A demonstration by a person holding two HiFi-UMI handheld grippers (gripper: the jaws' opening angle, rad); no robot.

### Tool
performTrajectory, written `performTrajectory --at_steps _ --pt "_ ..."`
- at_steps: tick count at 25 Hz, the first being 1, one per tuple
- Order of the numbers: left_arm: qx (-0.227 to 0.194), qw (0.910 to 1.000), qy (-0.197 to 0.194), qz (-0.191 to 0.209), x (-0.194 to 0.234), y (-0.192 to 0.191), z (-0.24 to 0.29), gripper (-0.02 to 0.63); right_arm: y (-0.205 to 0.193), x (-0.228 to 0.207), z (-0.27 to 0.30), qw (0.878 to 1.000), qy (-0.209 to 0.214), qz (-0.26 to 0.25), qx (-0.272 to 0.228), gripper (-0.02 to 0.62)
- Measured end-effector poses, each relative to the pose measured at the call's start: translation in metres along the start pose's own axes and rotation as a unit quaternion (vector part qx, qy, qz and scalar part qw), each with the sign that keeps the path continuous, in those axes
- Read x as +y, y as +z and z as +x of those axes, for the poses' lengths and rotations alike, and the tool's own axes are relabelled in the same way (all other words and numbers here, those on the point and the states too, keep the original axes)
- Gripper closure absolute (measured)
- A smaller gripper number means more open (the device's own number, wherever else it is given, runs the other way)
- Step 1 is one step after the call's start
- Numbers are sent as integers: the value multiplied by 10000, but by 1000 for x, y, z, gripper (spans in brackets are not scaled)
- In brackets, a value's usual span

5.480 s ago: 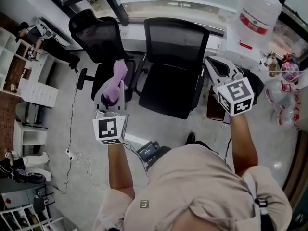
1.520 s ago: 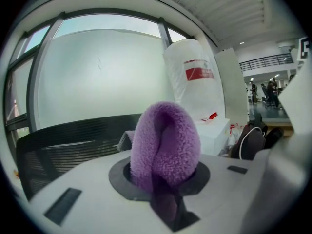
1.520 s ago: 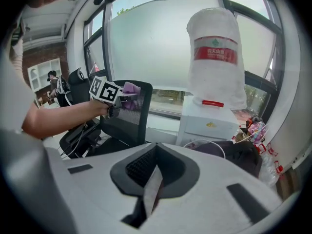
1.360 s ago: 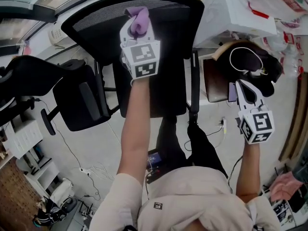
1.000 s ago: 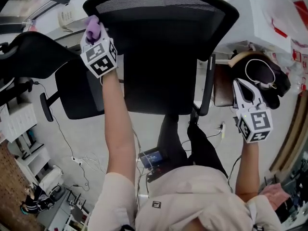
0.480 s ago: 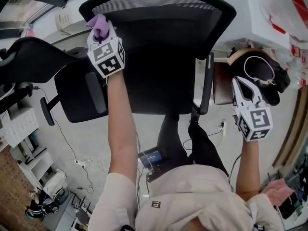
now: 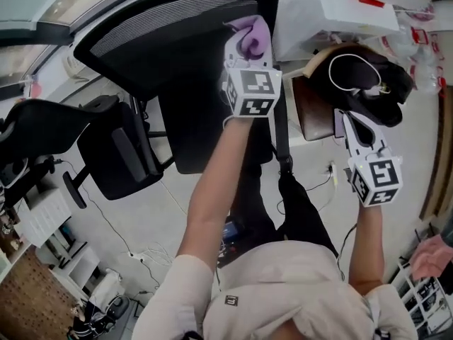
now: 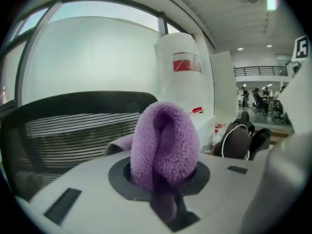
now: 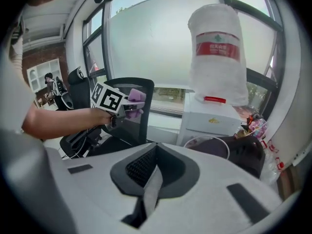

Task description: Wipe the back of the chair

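The left gripper (image 7: pixel 248 48) is stretched forward on a long arm and its tongs are pressed on a purple cloth (image 8: pixel 165 145), which stands out from between them as a thick folded bundle. In the head view the cloth is at the upper right corner of the black mesh chair back (image 7: pixel 163 41), and it seems to lie against the top edge there; one flap of it hangs toward the mesh in the left gripper view. The right gripper (image 7: pixel 348 122) is held well apart, at the right side and lower, near a dark bag (image 7: pixel 368 76) with a white cable on it. Its tongs are pressed together and nothing is between them. A second chair (image 7: pixel 113 154) stands just beside the first one on the left, and a big water bottle (image 9: pixel 217 52) stands on a white box behind the bag
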State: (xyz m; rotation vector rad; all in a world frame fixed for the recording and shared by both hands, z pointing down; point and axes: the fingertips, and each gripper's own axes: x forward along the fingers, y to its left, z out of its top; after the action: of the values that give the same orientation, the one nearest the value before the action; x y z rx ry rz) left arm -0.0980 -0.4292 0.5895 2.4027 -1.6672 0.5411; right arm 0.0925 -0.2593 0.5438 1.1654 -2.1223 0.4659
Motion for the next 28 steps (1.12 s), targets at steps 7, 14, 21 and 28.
performTrajectory --at_steps 7,14,21,28 --pt "-55 9998 61 -193 -11 2 1 531 -28 -27 -27 9996 -200 195 33 601" --pt "-35 9998 165 -123 12 -6 -9 531 -23 -12 -20 9999 -101 84 8 601" --pt "242 9930 1105 -327 151 -57 -56 531 6 35 13 9995 219 -244 43 601" --pt "579 9476 2932 -1125 347 -125 -187 531 38 94 51 9957 676 -638 37 601"
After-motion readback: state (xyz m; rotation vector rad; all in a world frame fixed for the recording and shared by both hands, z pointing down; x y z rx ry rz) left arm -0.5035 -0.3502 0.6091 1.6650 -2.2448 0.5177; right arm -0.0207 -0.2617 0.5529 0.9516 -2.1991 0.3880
